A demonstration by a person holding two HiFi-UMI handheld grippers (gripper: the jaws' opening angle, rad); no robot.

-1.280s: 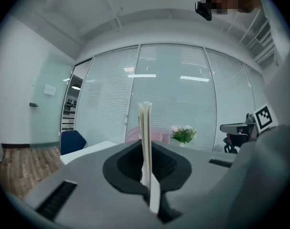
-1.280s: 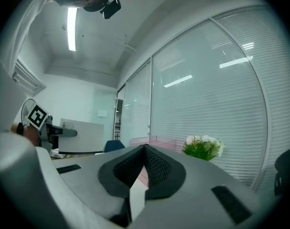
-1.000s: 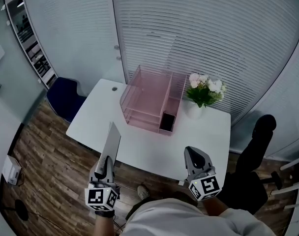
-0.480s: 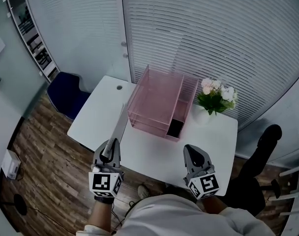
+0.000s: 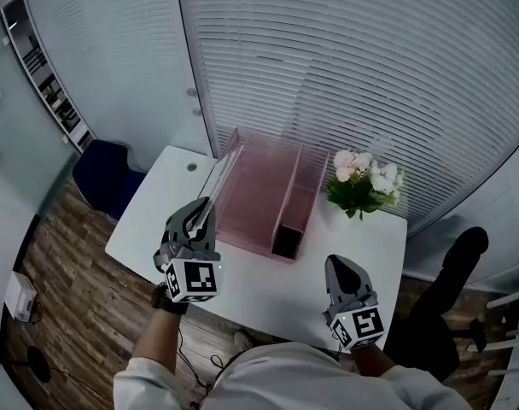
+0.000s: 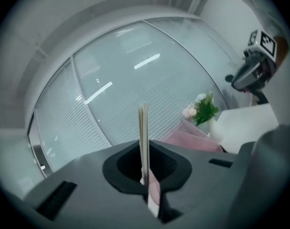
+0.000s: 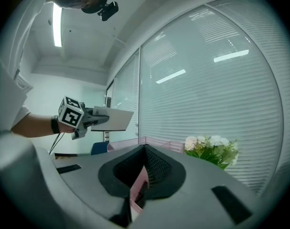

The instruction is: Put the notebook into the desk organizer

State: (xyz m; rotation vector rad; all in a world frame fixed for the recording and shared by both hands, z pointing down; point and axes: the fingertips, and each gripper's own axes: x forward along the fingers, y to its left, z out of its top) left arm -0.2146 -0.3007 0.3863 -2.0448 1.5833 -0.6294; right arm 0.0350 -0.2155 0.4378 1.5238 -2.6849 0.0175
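A thin pale notebook (image 5: 218, 180) stands on edge in my left gripper (image 5: 200, 216), which is shut on its lower end. It hangs above the left side of the pink desk organizer (image 5: 268, 190), slanting toward the left wall of it. In the left gripper view the notebook (image 6: 144, 137) rises as a narrow strip between the closed jaws. In the right gripper view the notebook (image 7: 117, 119) and left gripper (image 7: 95, 118) show at left, above the organizer (image 7: 159, 144). My right gripper (image 5: 343, 276) is shut and holds nothing, low over the table's front right.
The organizer stands on a white table (image 5: 242, 272) with a vase of flowers (image 5: 362, 182) to its right. A blue chair (image 5: 106, 178) is left of the table and a black chair (image 5: 451, 263) at the right. Slatted blinds close off the far side.
My left gripper has carried the notebook from the table's front edge forward and up, to above the organizer's left side. The right gripper has stayed in place.
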